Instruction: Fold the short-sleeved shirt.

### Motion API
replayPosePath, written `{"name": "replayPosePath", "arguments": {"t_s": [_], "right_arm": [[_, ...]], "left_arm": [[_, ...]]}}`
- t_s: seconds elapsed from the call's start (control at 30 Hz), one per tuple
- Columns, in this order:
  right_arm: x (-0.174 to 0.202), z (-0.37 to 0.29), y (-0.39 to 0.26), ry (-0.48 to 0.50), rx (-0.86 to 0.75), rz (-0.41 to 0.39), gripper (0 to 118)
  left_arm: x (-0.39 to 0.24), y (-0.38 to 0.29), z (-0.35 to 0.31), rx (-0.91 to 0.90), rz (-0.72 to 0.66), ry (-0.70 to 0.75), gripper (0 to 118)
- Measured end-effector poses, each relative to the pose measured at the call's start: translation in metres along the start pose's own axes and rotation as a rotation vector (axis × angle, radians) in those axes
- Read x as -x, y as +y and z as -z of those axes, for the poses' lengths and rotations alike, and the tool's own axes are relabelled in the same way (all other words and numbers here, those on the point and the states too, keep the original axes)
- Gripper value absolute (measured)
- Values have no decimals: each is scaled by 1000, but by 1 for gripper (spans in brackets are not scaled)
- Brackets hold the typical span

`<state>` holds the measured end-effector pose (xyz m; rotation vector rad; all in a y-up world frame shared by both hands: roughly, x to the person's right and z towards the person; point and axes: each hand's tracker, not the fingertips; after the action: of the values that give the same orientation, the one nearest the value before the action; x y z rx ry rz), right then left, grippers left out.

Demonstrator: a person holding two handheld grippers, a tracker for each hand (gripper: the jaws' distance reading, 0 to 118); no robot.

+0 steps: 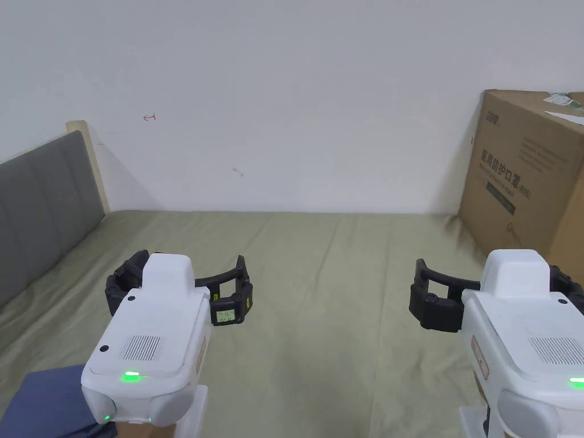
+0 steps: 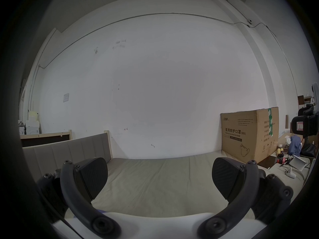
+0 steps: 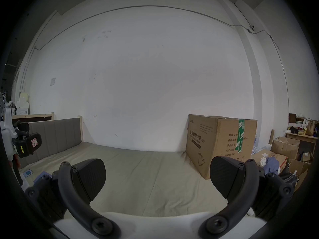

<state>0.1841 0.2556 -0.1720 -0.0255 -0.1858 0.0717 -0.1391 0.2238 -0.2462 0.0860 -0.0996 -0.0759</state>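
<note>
Both grippers are up and level over the bed, nothing in either one, which looks like a ready pose before any folding begins.

Starting on the left: the left gripper has its jaws spread wide, pads well apart in its own view, only bare olive sheet between them. Just behind and below that gripper, at the near left corner of the head view, sits a patch of blue cloth. That may well be the short-sleeved shirt, but it is cut off by the frame edge and partly covered by the gripper body, so I can't make out sleeves or a collar. A sliver of the same blue peeks out beside the left jaw in the right gripper view. Beyond the left jaws runs the grey headboard.

Across to the right: the right gripper is open too, jaws parted wide in its own view, again with only sheet in the gap. Its outer jaw is partly cut off in the head view. Past it stands a big cardboard box against the wall, well apart from the jaws.

My read: folding hasn't started, and the cloth lies behind both jaws, so the hands would need to drop back toward it.
</note>
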Motion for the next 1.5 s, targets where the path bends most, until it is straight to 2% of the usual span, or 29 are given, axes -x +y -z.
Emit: {"name": "replayPosePath", "arguments": {"t_s": [0.13,0.2,0.3,0.4,0.53,0.6,0.73,1.13,1.2,1.3,1.5], "right_arm": [[2,8,7,-41,113,45,118],[3,12,10,-104,193,120,118],[0,18,15,-116,350,235,118],[-1,24,17,-136,503,280,118],[7,24,15,-171,531,252,117],[8,24,15,-159,535,242,117],[8,23,15,-152,537,284,117],[11,22,13,-127,508,243,117],[11,21,13,-105,461,220,117],[13,18,14,-129,386,188,117],[12,7,11,-32,196,151,117]], "left_arm": [[2,1,-1,2,-17,0,118],[3,2,-1,2,-27,0,118],[5,3,-2,1,-39,1,118],[6,4,-3,-4,-51,0,118],[8,4,-3,-6,-60,-3,118],[8,4,-2,-6,-64,-2,118],[9,5,-3,-8,-61,0,118],[13,4,-5,-16,-59,14,118],[13,4,-5,-19,-60,15,118],[14,4,-5,-18,-57,17,118],[14,4,-5,-21,-58,19,118]]}}
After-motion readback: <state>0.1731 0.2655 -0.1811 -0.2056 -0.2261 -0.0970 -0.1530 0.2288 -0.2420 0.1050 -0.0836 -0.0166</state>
